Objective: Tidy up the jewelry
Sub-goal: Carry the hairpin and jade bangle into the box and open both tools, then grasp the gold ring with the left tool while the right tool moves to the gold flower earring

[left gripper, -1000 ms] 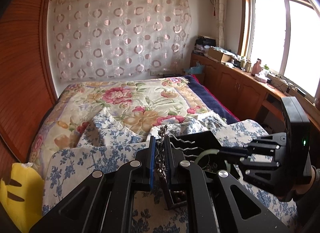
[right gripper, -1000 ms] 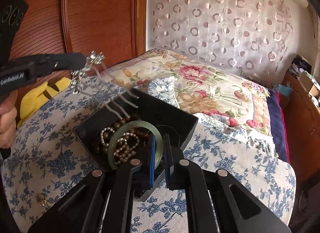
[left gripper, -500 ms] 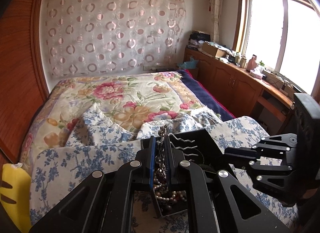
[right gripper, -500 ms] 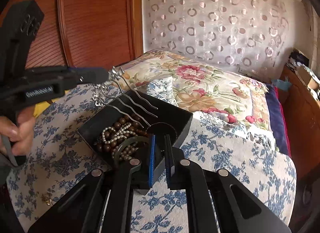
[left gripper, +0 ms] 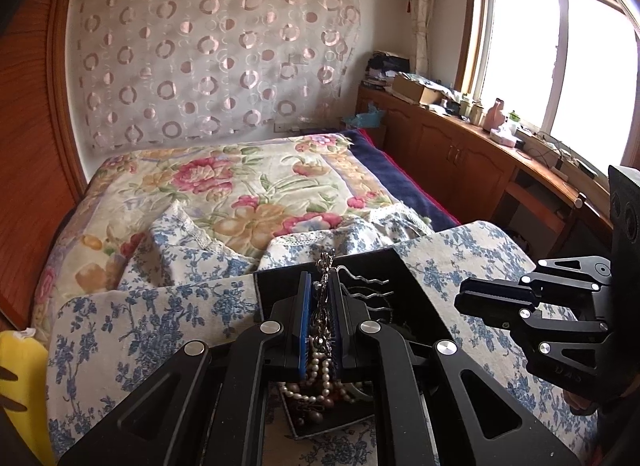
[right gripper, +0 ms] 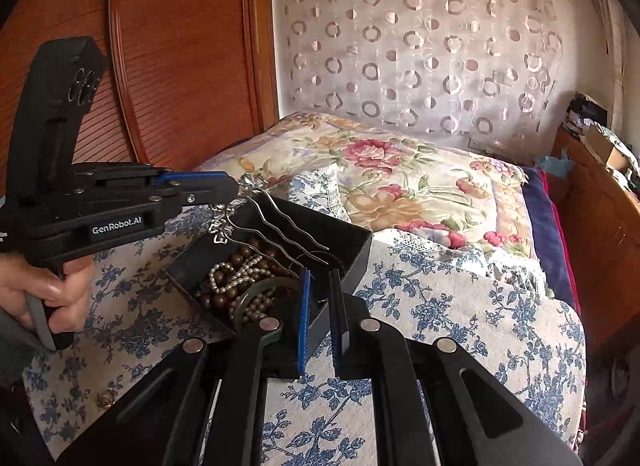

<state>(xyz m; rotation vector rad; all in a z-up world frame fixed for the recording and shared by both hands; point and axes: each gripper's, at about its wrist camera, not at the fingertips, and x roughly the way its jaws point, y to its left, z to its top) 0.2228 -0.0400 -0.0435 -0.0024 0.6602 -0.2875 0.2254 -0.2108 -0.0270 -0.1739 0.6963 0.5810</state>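
Observation:
A black jewelry box [right gripper: 352,250] sits on a blue-flowered cloth [right gripper: 460,306] on the bed. It holds pearl strands [right gripper: 236,270], brown beads and a green bangle [right gripper: 256,290]. My left gripper [left gripper: 322,298] is shut on a silver hair comb [right gripper: 256,217] with wavy prongs, whose prongs reach over and into the box. It also shows in the right wrist view [right gripper: 236,193]. My right gripper [right gripper: 320,306] is shut on the box's near wall; it appears at the right of the left wrist view [left gripper: 472,298].
A small gold piece of jewelry [right gripper: 105,398] lies on the cloth at the lower left. A yellow plush [left gripper: 20,386] lies at the bed's left edge. A wooden headboard [right gripper: 180,65] stands behind. A cluttered wooden counter [left gripper: 480,145] runs under the window.
My left gripper has carried the hair comb lower and toward the box, so its prongs now dip inside. My right gripper has stayed at the box wall.

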